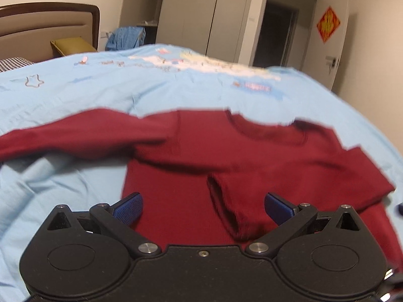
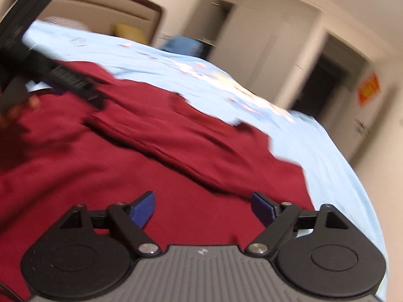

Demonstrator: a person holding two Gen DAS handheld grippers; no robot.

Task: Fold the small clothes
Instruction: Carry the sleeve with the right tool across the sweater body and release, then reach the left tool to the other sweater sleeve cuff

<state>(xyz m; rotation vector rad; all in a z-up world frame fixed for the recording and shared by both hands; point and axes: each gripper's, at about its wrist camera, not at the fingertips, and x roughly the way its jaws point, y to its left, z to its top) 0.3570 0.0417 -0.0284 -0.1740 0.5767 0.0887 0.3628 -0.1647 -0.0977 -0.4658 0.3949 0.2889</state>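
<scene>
Dark red long-sleeved knit top (image 1: 191, 156) flat on light blue bed sheet (image 1: 75, 95), one sleeve folded across; left tool (image 1: 203, 207) and right tool (image 2: 202, 207) both released, empty

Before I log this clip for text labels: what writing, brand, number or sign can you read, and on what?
Nothing reads clearly.
Red diamond sign on the wall: gold characters, too blurred to read.
Light blue bedsheet: a printed strip of red lettering, too blurred.
Right gripper body: a small pale logo mark, no letters legible.
Maroon shirt: no print visible.

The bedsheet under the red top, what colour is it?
Light blue bedsheet, clearest in the left wrist view.
</scene>
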